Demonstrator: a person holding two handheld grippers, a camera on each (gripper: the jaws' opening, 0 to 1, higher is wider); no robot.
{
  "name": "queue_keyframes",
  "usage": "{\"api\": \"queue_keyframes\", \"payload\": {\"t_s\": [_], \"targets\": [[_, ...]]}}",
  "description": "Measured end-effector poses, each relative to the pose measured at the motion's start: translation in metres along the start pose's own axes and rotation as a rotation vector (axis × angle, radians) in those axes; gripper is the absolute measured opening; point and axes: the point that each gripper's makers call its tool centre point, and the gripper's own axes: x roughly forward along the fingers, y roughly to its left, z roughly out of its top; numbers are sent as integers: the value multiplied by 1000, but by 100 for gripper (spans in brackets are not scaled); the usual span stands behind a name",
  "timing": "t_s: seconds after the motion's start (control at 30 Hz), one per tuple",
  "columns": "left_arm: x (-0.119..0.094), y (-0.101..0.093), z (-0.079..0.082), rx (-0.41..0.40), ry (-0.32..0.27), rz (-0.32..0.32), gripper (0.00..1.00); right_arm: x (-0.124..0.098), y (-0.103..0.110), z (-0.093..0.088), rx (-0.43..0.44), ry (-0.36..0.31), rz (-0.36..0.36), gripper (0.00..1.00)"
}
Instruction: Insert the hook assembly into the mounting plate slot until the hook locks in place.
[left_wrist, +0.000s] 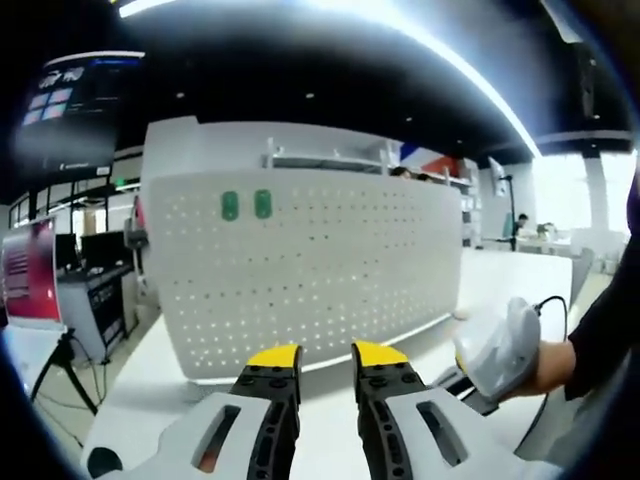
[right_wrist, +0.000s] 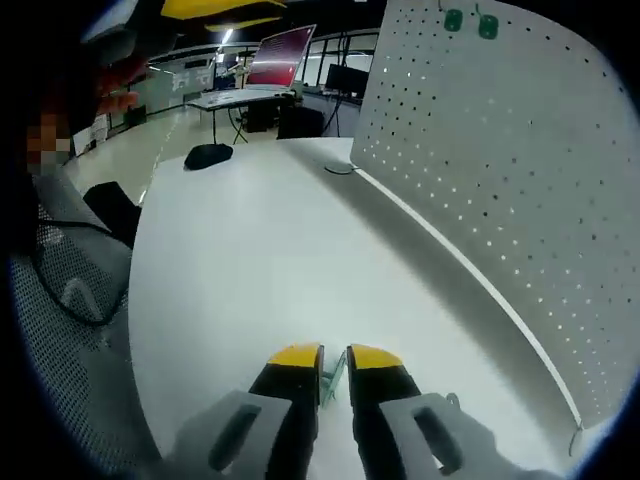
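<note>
1. The left gripper (left_wrist: 325, 352) has its yellow-tipped jaws a modest gap apart, with nothing between them; it hangs over the table (left_wrist: 160, 370) and points at the pegboard (left_wrist: 310, 270).
2. The right gripper (right_wrist: 334, 358) has its jaws drawn close, nipping a small, thin, pale clear-looking piece (right_wrist: 333, 382) in the narrow gap. This may be the hook assembly, though it is too small and hidden to tell surely.
3. In the left gripper view the right gripper's white body (left_wrist: 497, 350) comes in from the right, held by a hand (left_wrist: 548, 368) in a dark sleeve, low over the table.
4. The pegboard is a white upright panel, matte, pierced with even rows of small round holes; it stands on the table's far side.
5. Two small green rounded tags (left_wrist: 246, 205) sit side by side near the pegboard's upper part.
6. The table is smooth, white and glossy, with a rounded edge.
7. In the right gripper view a grey mesh chair (right_wrist: 70, 290) stands beside the table's edge, and a dark rounded object (right_wrist: 208, 155) lies at the far end of the table.
</note>
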Motion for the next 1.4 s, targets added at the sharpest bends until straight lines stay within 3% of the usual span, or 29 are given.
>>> {"api": "queue_keyframes", "payload": {"t_s": [0.37, 0.83, 1.27, 1.4], "targets": [[5, -7, -7, 0, 32, -30, 19, 6, -3, -8, 18, 35, 5, 3], [3, -7, -5, 0, 25, -30, 18, 6, -3, -11, 33, 41, 8, 0], [4, -9, -7, 27, 37, -32, 17, -12, -12, 6, 78, -22, -8, 0], [4, -9, -8, 37, 40, -30, 17, -21, -18, 21, 104, -78, -22, 0]]}}
